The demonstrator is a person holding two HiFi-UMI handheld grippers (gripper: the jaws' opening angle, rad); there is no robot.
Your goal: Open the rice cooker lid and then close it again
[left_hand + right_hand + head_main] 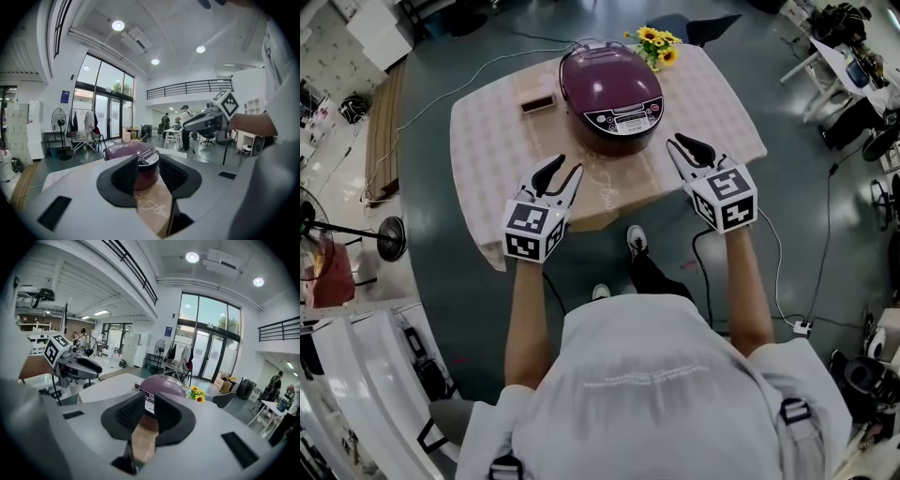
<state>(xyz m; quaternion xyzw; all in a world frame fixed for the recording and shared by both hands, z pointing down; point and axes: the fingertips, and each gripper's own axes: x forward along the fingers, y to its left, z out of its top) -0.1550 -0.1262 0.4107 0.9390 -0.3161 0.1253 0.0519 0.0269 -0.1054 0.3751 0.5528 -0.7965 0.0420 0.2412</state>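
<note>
A dark purple rice cooker (609, 84) stands on the table (487, 150) with its lid down and its control panel (625, 117) facing me. It also shows in the left gripper view (123, 149) and the right gripper view (165, 383). My left gripper (567, 166) hovers over the table's near edge, left of the cooker and apart from it, open with nothing between its jaws (149, 161). My right gripper (686, 146) hangs at the cooker's front right, also apart from it. Its jaws (151, 401) stand only a narrow gap apart with nothing between them.
A bunch of yellow flowers (657, 43) stands behind the cooker at the far edge. A small brown box (537, 103) lies left of the cooker. The person's shoes (637, 242) are under the near table edge. Cables (787, 281) run across the floor at the right.
</note>
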